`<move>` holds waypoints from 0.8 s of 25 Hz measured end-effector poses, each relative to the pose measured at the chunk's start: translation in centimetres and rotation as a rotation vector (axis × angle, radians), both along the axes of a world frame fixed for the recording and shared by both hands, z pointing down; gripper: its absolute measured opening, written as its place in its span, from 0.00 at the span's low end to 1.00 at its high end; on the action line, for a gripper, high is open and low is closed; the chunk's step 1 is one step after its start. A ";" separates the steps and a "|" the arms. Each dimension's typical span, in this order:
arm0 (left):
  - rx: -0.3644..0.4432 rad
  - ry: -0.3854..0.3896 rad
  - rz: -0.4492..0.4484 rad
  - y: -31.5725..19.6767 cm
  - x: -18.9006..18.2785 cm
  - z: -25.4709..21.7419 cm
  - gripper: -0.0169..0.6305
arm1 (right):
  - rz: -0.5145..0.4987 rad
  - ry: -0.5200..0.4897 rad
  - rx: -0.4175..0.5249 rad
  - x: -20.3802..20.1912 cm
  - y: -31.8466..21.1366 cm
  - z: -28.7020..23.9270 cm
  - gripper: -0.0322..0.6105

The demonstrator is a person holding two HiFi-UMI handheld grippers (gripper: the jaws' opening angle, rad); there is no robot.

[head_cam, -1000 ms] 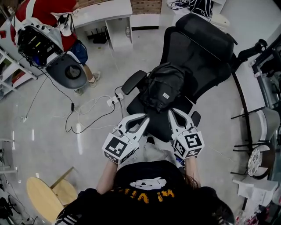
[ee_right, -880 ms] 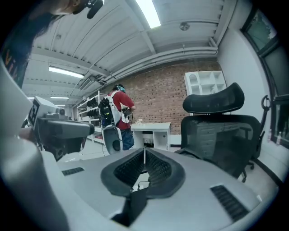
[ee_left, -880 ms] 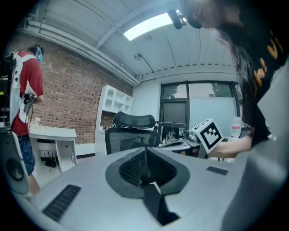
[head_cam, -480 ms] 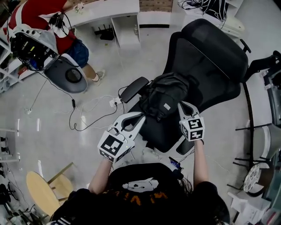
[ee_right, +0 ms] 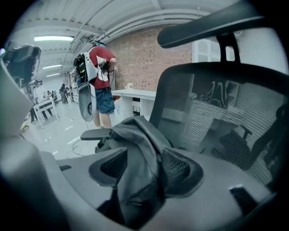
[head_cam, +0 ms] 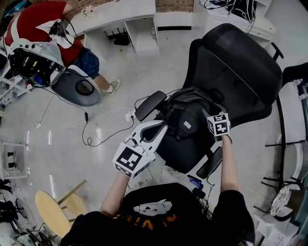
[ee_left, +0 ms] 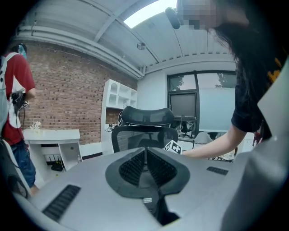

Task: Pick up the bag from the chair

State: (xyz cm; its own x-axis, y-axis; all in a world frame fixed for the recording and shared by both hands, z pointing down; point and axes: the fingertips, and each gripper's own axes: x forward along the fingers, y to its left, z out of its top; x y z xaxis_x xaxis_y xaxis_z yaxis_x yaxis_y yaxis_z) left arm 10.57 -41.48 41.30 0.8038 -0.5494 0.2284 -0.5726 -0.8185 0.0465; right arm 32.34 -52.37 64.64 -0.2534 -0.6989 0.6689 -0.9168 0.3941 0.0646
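A person in red stands by a white desk, cables nearby

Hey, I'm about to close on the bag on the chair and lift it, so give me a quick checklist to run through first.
1. Bag lying on the chair seat: ok.
2. Bag fabric inside the right gripper: ok; its jaws have just been opening, and a fold stands between them.
3. Right gripper clamped on the bag: not ok, jaws apart.
4. Left gripper free: ok, shut on nothing, near the armrest.
5. Bag free of the armrest for lifting: cannot tell.
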 end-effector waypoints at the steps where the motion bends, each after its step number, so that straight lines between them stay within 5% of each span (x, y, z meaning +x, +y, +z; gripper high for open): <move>1: -0.001 0.000 0.002 -0.2 0.4 0.0 0.06 | -0.003 0.005 -0.020 0.4 -0.6 0.9 0.46; 14: -0.081 -0.044 -0.048 -2.3 -0.9 3.2 0.06 | 0.012 -0.039 -0.187 1.5 -5.3 8.1 0.56; 20: -0.103 -0.055 -0.069 -2.2 -1.1 4.2 0.06 | 0.082 -0.183 -0.250 1.7 -6.2 9.4 0.54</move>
